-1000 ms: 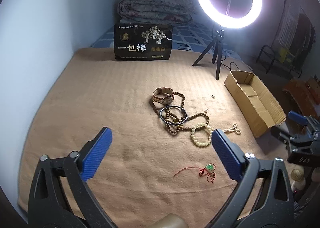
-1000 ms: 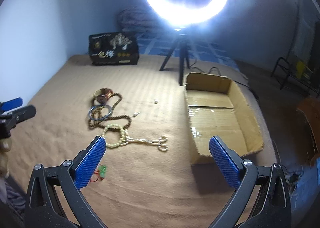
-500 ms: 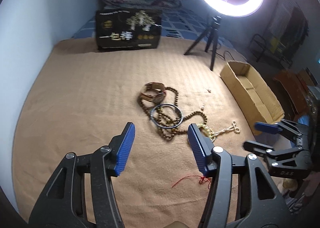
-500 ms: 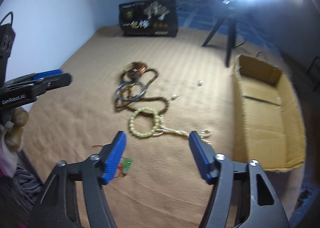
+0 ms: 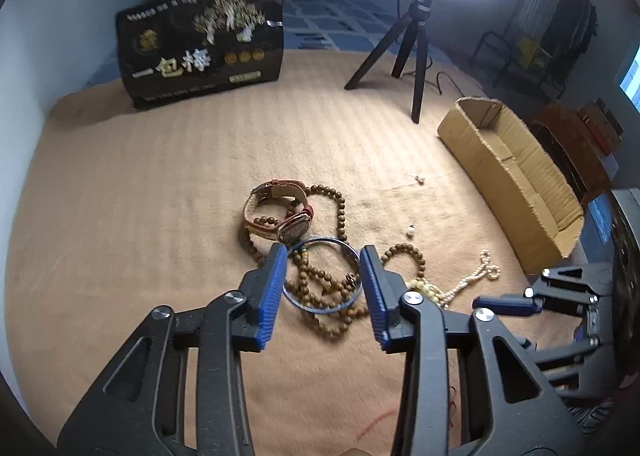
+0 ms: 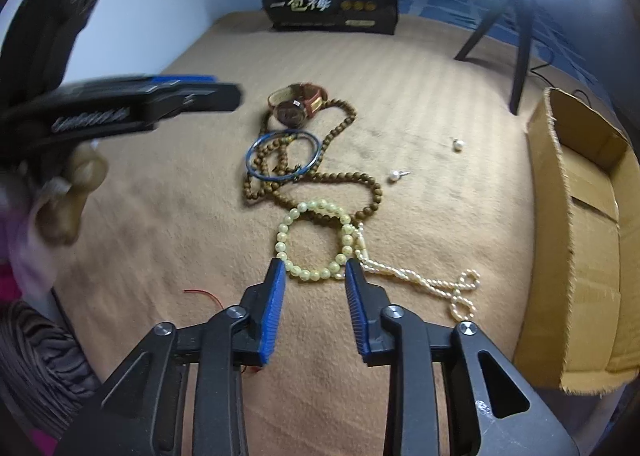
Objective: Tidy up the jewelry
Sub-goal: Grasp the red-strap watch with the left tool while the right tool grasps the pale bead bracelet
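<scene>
Jewelry lies in a heap on the tan blanket (image 5: pixel 120 196). It holds a brown-strapped watch (image 5: pixel 280 212), a blue bangle (image 5: pixel 320 241) and a long brown bead necklace (image 5: pixel 340 212). My left gripper (image 5: pixel 324 256) hovers over the bangle, jaws closing, pads clear of it. In the right wrist view a pale green bead bracelet (image 6: pixel 282 234) overlaps a pearl strand (image 6: pixel 404 276). My right gripper (image 6: pixel 315 266) straddles the bracelet's near arc; its jaws are closing and the pads do not press on the beads. Two pearl earrings (image 6: pixel 396 175) lie loose.
An open cardboard box (image 5: pixel 480 160) lies at the right. A black snack bag (image 5: pixel 200 52) and a ring-light tripod (image 5: pixel 416 44) stand at the back. A red cord (image 6: pixel 204 292) lies near the right gripper's left finger. A hand (image 6: pixel 68 192) is at the left.
Both grippers have come down and forward over the jewelry, and their jaws have narrowed from wide open. The left now frames the bangle, the right the green bracelet.
</scene>
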Action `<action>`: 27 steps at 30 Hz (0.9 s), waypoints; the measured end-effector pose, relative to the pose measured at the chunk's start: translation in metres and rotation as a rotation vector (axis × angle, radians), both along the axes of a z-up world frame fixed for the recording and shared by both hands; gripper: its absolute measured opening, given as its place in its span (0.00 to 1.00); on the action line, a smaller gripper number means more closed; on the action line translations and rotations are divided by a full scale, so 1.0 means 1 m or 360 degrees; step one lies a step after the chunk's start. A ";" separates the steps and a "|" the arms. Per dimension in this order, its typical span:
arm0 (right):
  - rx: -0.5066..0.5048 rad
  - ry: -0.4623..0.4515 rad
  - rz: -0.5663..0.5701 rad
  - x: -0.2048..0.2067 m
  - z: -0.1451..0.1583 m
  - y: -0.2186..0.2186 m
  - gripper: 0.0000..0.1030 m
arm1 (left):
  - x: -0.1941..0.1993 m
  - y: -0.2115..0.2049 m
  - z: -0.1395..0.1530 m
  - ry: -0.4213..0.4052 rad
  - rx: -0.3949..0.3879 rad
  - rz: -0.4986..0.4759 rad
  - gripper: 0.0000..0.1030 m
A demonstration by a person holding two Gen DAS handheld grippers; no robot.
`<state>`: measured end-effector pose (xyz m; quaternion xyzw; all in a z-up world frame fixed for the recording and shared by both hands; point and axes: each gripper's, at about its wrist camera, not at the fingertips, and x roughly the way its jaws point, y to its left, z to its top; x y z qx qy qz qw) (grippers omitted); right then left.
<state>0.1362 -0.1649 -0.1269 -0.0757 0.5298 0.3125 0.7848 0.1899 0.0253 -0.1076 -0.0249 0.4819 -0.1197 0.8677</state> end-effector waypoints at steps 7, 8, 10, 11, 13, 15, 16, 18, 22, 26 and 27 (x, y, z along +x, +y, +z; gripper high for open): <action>-0.0055 0.0009 0.0000 0.017 -0.010 0.008 0.21 | 0.022 -0.001 -0.019 0.0040 0.0012 -0.0019 0.33; -0.0064 0.0013 -0.0003 0.019 -0.012 0.008 0.20 | 0.025 0.000 -0.022 0.0043 0.0013 -0.0017 0.33; -0.0070 0.0033 -0.0008 0.023 -0.016 0.008 0.19 | 0.030 0.001 -0.026 0.0052 0.0017 -0.0010 0.33; -0.0066 0.0042 -0.0013 0.024 -0.017 0.007 0.18 | 0.031 0.002 -0.027 0.0056 0.0014 -0.0011 0.33; -0.0053 0.0055 -0.0020 0.028 -0.019 0.007 0.18 | 0.034 0.002 -0.031 0.0065 0.0009 -0.0015 0.33; -0.0053 0.0057 -0.0020 0.030 -0.020 0.008 0.18 | 0.037 0.000 -0.033 0.0065 0.0017 -0.0022 0.33; -0.0059 0.0054 -0.0018 0.030 -0.021 0.009 0.18 | 0.038 -0.001 -0.033 0.0066 0.0022 -0.0032 0.33; -0.0092 0.0043 -0.0017 0.031 -0.023 0.011 0.18 | 0.040 -0.004 -0.034 0.0063 0.0031 -0.0047 0.33; -0.0110 0.0056 -0.0018 0.034 -0.027 0.014 0.18 | 0.044 -0.011 -0.037 0.0057 0.0082 -0.0080 0.33; -0.0131 0.0057 -0.0022 0.036 -0.030 0.016 0.18 | 0.049 -0.010 -0.044 0.0065 0.0096 -0.0074 0.33; -0.0129 0.0060 -0.0023 0.037 -0.031 0.016 0.17 | 0.050 -0.009 -0.045 0.0066 0.0095 -0.0071 0.33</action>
